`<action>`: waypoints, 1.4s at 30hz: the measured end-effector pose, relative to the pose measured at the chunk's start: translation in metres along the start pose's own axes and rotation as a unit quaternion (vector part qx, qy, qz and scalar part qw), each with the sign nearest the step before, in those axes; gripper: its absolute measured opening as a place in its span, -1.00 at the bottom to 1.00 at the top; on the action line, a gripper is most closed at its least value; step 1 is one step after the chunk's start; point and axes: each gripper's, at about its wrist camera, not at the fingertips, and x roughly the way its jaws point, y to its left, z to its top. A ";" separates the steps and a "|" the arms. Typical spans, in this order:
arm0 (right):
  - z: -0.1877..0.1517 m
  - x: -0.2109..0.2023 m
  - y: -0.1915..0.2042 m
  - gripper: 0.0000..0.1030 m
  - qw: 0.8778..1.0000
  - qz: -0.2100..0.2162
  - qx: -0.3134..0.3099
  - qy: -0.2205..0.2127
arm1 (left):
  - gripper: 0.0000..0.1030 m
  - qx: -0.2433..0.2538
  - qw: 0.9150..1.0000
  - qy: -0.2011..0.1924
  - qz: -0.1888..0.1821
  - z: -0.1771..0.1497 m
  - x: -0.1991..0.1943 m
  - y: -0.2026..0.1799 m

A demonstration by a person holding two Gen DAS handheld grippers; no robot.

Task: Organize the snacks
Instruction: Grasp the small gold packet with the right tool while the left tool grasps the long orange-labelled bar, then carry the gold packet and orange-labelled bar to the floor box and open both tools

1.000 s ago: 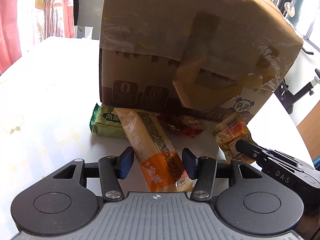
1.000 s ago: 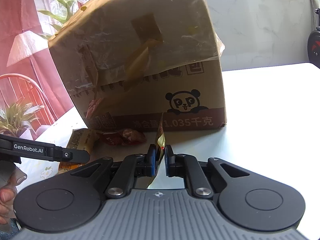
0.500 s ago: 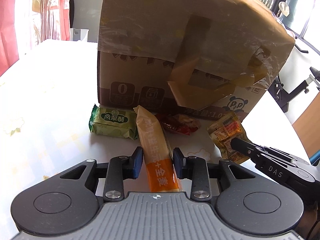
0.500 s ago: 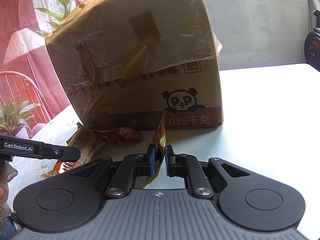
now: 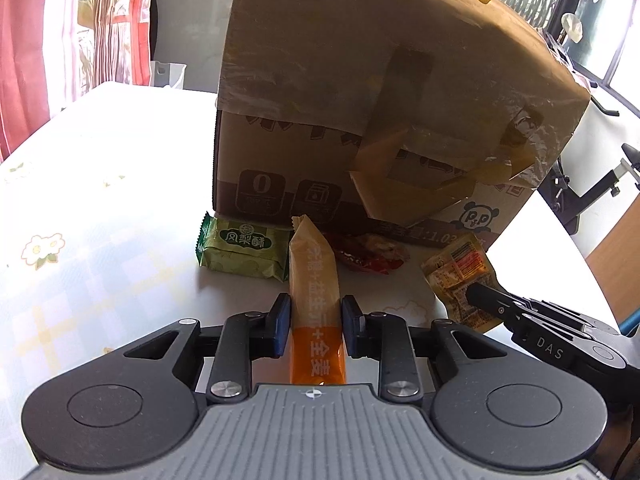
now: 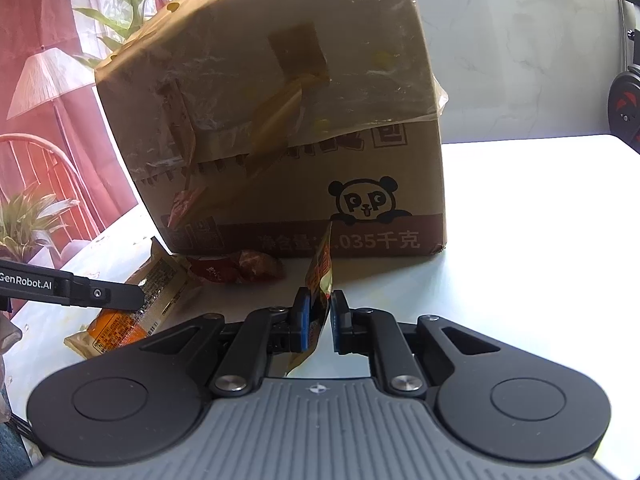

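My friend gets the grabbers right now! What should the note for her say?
Left gripper: jaws have just been closing on the long orange snack bar; pads look pressed to its sides.
Right gripper: shut on the yellow snack packet.
On the table, in front of the cardboard box: green pastry pack, red-wrapped snack.
Done: both snacks gripped.
Left: none looks put away yet; these two, then the green and red ones, still need sorting.

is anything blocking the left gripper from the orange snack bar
Nothing visible. The orange snack bar already sits between the left gripper pads, which have just been closing and now press on it.
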 end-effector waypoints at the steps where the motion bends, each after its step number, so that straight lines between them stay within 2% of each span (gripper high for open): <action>1: 0.000 0.000 0.000 -0.78 1.000 0.000 0.000 0.000 | -0.45 0.000 1.000 0.000 0.000 0.000 0.000 0.000; 5: 0.001 0.002 -0.004 -0.77 1.000 0.003 0.003 0.003 | -0.44 0.004 1.000 0.002 0.005 0.001 0.002 -0.001; 10: 0.001 0.002 -0.004 -0.76 1.000 0.004 0.003 0.002 | -0.28 -0.003 1.000 0.020 0.011 -0.002 0.014 0.003; 19: 0.002 0.004 -0.006 -0.75 1.000 0.005 0.009 0.006 | -0.37 0.008 1.000 0.025 -0.007 -0.002 0.019 0.000; 27: 0.002 0.003 0.000 -0.75 1.000 -0.003 -0.003 0.004 | -0.37 0.015 1.000 0.000 -0.013 0.004 0.002 0.000; 32: 0.004 -0.003 0.011 -0.85 0.999 -0.009 -0.031 0.000 | -0.37 0.027 0.999 -0.029 -0.010 0.011 -0.015 -0.001; 42: 0.026 -0.052 0.015 -0.85 0.999 0.014 -0.023 -0.046 | -0.37 0.058 0.993 -0.106 -0.016 0.032 -0.062 -0.004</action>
